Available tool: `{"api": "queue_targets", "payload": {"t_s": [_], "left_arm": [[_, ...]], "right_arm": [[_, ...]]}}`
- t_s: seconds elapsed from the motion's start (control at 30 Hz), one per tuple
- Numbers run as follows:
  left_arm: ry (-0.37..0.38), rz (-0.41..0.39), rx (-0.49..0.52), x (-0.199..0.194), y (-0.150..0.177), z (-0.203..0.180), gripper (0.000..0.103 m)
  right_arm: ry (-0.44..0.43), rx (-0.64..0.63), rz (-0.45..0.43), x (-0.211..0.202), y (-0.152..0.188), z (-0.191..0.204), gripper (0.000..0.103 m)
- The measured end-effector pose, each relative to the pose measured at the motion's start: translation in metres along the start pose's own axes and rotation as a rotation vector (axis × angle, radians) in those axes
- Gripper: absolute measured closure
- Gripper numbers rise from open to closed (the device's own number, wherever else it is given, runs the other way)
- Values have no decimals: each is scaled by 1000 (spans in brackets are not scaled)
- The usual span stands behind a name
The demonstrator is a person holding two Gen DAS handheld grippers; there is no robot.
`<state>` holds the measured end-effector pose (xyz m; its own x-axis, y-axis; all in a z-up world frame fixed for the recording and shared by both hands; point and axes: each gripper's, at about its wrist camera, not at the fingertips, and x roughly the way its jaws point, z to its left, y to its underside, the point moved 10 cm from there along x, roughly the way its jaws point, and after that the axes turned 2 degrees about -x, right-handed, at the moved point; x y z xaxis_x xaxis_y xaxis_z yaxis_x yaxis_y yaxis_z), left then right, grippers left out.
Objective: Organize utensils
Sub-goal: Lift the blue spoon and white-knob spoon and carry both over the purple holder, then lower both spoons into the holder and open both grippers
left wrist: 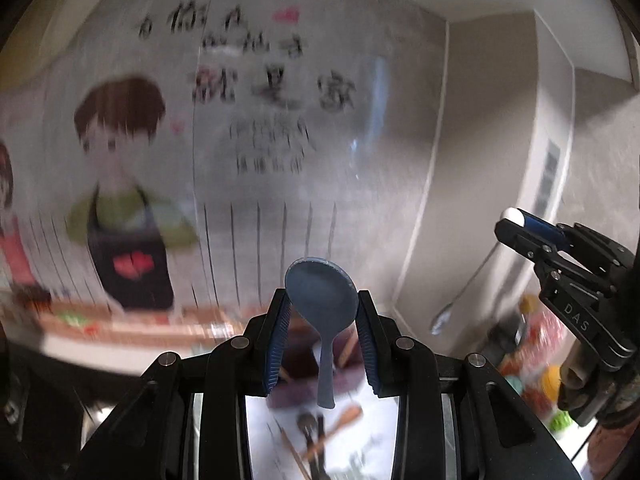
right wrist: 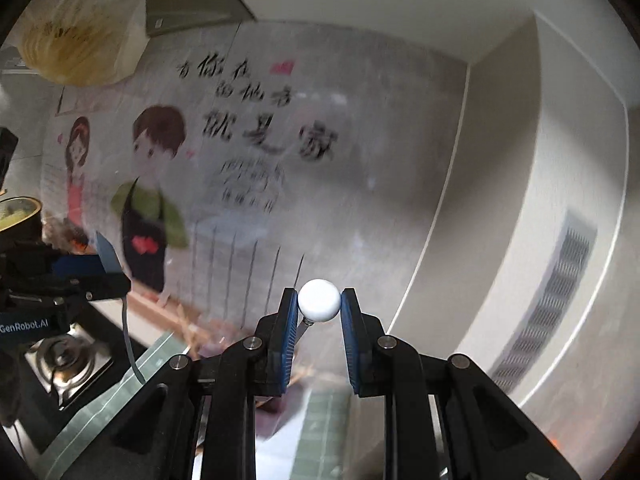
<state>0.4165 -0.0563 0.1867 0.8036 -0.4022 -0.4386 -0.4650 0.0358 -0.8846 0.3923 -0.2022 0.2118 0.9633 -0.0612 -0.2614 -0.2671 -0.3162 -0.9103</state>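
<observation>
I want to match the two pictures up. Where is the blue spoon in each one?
Left wrist view: the blue spoon sits low in the middle, bowl up, pinched between the left gripper fingers.
Right wrist view: it is at the left edge, seen side-on, handle hanging down.
Shared landmark: the cartoon boy in the apron on the wall.

1. The blue-grey plastic spoon (left wrist: 322, 300) sits bowl-up between the left gripper (left wrist: 322, 308) pads.
2. The white ball-ended metal utensil (right wrist: 319, 301) sits between the right gripper (right wrist: 319, 312) pads.
3. The cartoon wall mural (right wrist: 160, 168) stands behind both.
</observation>
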Motion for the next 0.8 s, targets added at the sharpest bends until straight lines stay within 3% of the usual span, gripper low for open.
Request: {"api": "queue_targets", "payload": {"t_s": [0.13, 0.27, 0.53, 0.8], "left_arm": [[-20, -32, -14, 16, -28, 11, 69], [-35, -9, -28, 54, -26, 20, 69], [-56, 169, -32, 155, 41, 30, 69], [-75, 296, -61, 216, 95, 53, 69]], "right_arm": [[14, -13, 2, 23, -14, -11, 83], [-6, -32, 34, 60, -1, -4, 83], [-102, -60, 206, 147, 79, 35, 83], [-180, -82, 359, 201, 144, 71, 83]]}}
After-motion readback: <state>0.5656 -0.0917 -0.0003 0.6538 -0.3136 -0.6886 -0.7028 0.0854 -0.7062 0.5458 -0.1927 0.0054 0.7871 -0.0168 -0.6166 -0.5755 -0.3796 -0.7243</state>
